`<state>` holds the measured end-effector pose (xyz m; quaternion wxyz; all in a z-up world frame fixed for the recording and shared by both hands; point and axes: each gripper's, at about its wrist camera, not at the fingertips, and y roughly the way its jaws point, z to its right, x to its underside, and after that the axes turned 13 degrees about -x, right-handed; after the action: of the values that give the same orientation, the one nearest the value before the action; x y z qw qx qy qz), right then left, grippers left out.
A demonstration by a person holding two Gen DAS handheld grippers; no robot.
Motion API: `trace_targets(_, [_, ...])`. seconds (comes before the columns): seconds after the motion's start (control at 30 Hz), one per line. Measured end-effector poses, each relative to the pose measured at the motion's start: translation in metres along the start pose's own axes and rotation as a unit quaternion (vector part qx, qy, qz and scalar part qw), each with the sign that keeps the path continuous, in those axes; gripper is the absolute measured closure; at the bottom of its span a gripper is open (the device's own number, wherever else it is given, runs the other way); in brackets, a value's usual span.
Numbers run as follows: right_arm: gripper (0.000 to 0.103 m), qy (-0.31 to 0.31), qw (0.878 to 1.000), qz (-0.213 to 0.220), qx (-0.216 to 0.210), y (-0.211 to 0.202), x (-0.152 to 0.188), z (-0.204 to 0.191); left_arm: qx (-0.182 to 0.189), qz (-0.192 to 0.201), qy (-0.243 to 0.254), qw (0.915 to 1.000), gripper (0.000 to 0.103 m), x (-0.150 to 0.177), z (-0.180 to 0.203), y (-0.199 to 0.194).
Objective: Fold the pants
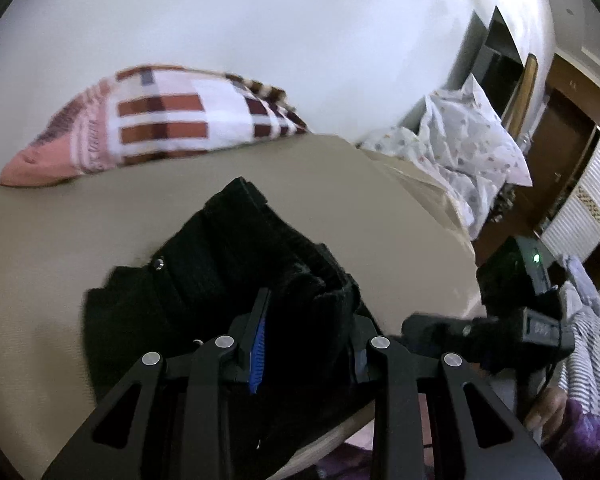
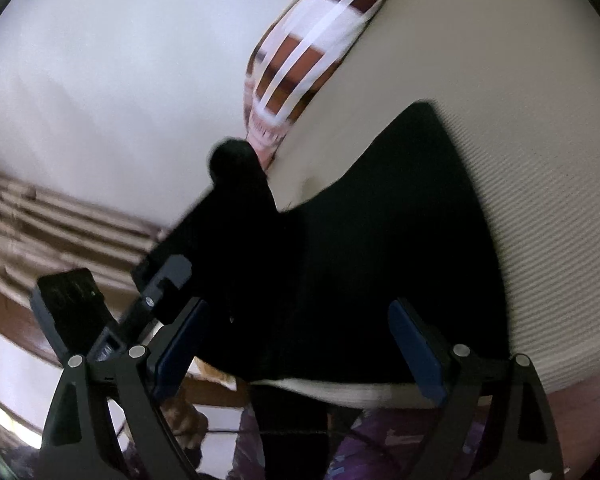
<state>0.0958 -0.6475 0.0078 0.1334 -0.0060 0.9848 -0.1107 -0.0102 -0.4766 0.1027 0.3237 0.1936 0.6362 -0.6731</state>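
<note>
1. The bed (image 1: 40, 248), covered with a beige sheet, fills the space ahead of both pairs of fingers; much bare sheet lies beyond and to the sides of the pants.
2. The black pants (image 1: 236, 264) lie bunched on the bed near its front edge, with a metal button visible; in the right wrist view they (image 2: 400, 248) spread flat and one part is lifted.
3. A plaid pillow (image 1: 160, 116) rests far ahead of the fingers, apart from the pants.
4. The left gripper (image 1: 306, 340) is clenched on a thick fold of the pants.
5. The right gripper (image 2: 300, 344) has its fingers spread wide over the pants, grasping nothing.
</note>
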Motion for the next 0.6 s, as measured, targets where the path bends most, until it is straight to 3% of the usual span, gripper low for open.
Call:
trace_targets(0.23, [0.014, 0.036, 0.998, 0.052, -0.006, -0.033, -0.016, 0.016, 0.037, -0.046, 0.019, 0.9981, 0.072, -0.002, 0.032, 0.041])
trace_targets(0.6, [0.014, 0.064, 0.995, 0.071, -0.001, -0.048, -0.023, 0.03, 0.056, -0.069, 0.017, 0.9959, 0.072, -0.004, 0.049, 0.067])
